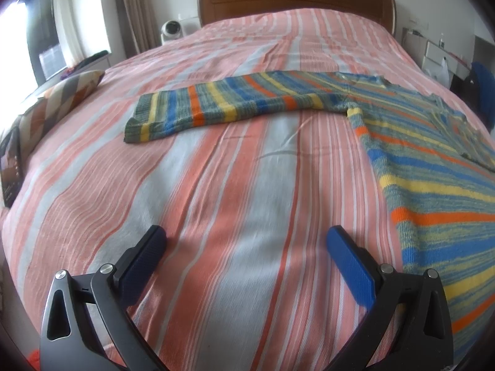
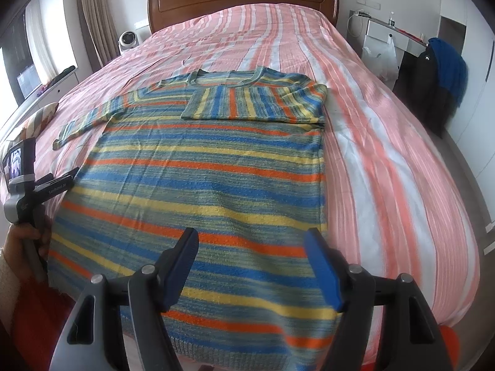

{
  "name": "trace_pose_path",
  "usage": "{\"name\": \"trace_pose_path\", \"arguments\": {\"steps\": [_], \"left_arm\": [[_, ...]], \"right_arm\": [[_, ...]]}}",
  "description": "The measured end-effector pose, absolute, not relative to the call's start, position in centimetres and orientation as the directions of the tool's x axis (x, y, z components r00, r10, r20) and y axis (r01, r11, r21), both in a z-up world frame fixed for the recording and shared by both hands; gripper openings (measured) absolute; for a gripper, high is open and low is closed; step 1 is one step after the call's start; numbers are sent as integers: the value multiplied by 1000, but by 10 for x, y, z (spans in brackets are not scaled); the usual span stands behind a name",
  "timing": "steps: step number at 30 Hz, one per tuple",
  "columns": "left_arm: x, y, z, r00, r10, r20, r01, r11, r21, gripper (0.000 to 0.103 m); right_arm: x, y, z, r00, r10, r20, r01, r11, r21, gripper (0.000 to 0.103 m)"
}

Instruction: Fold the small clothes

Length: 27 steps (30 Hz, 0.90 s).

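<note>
A striped knit sweater (image 2: 210, 167) in blue, yellow, orange and grey-green lies flat on the bed. Its right sleeve (image 2: 256, 102) is folded across the chest. The left sleeve (image 1: 222, 105) stretches out sideways over the bedspread. In the left wrist view the sweater's body (image 1: 433, 191) fills the right side. My left gripper (image 1: 246, 235) hovers open above bare bedspread, to the left of the sweater's body and well short of the outstretched sleeve. My right gripper (image 2: 250, 238) is open over the lower part of the sweater, nothing between its fingers. The left gripper's handle (image 2: 21, 182), held by a hand, shows at the far left.
The pink, white and grey striped bedspread (image 1: 216, 201) covers the whole bed, with a wooden headboard (image 2: 241, 0) at the far end. A patterned cushion (image 1: 62, 99) and a phone (image 1: 10, 167) lie at the bed's left edge. A white desk and a blue garment (image 2: 448, 65) stand to the right.
</note>
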<state>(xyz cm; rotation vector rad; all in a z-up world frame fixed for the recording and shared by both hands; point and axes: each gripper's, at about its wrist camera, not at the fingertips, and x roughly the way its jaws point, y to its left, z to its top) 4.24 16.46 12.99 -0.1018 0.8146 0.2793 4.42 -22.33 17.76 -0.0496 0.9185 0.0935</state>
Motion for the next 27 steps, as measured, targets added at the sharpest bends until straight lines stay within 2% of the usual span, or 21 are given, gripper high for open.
{"name": "trace_pose_path", "arguments": {"steps": [5,27], "left_arm": [[43,168,131,627,189,-756,-290,957,-1,103],[33,163,133,654,177,-736,-262,965,-1,103]], "right_arm": [[43,-221,179,608,61,-792,-107,994,-5,70],[42,-234,174,621,72,-780,-83,996,27,70]]}}
